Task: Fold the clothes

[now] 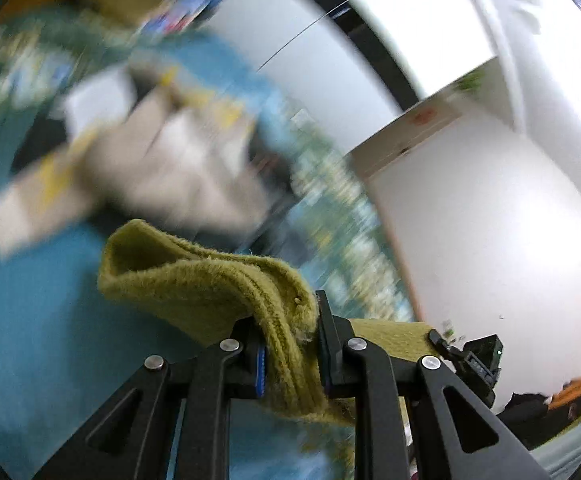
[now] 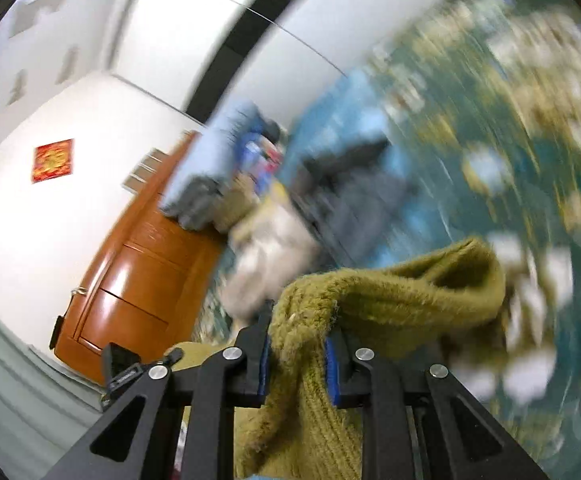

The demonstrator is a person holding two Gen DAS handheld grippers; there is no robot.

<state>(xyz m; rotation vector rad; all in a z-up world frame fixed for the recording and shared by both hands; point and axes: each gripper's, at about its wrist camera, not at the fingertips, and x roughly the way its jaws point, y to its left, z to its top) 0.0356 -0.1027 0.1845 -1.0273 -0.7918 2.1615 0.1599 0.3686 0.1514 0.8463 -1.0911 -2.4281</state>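
Observation:
An olive-green knitted garment (image 1: 210,288) is pinched between the fingers of my left gripper (image 1: 290,344), its ribbed edge hanging down between them. My right gripper (image 2: 298,344) is shut on another part of the same olive knit (image 2: 394,292), which folds out to the right. Both grippers hold it in the air above a bed with a teal patterned cover (image 1: 22,320). The right gripper shows at the lower right of the left wrist view (image 1: 470,356), the left gripper at the lower left of the right wrist view (image 2: 130,372). Both views are motion-blurred.
A blurred heap of other clothes, beige (image 1: 178,168) and dark, lies on the bed ahead; it also shows in the right wrist view (image 2: 274,240). A brown wooden cabinet (image 2: 138,280) stands against a white wall (image 2: 50,112). A folded blue pile (image 2: 218,160) sits beyond.

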